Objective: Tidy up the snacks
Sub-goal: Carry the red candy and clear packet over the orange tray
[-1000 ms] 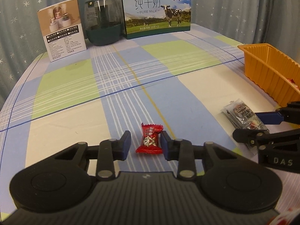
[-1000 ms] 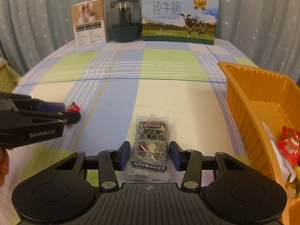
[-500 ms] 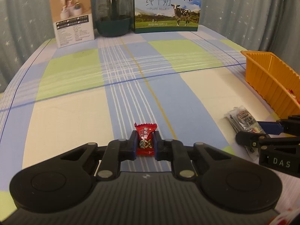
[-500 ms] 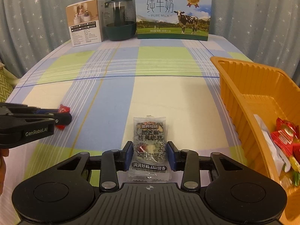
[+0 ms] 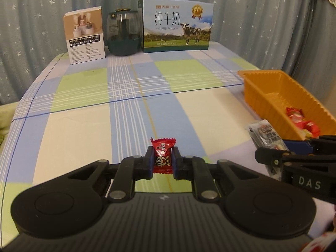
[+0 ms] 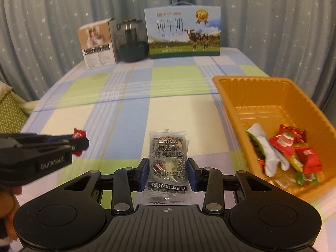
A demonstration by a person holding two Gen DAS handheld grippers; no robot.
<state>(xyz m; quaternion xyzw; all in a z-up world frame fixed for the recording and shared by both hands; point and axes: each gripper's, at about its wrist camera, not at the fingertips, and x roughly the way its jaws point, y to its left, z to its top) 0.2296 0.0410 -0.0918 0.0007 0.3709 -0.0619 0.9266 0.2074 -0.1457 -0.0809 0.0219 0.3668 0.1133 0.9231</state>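
My left gripper [image 5: 162, 161] is shut on a small red candy [image 5: 162, 156], held above the checked tablecloth. My right gripper [image 6: 167, 171] is shut on a clear packet of dark sesame cake [image 6: 167, 163], also lifted off the table. The orange tray [image 6: 271, 105] sits to the right with several wrapped snacks [image 6: 294, 149] at its near end. In the left wrist view the right gripper [image 5: 294, 159] shows at the right edge with the packet [image 5: 266, 135], beside the tray [image 5: 262, 90]. In the right wrist view the left gripper [image 6: 82, 142] comes in from the left with the red candy [image 6: 79, 134].
At the table's far edge stand a milk carton box [image 5: 177, 27], a dark glass jar [image 5: 124, 33] and a small product box [image 5: 86, 35]. A star-patterned curtain hangs behind. A green cushion [image 6: 10, 111] lies off the table's left side.
Both grippers closed on their snacks, the left on the red candy and the right on the sesame packet, then rose off the table; the views now look from higher up.
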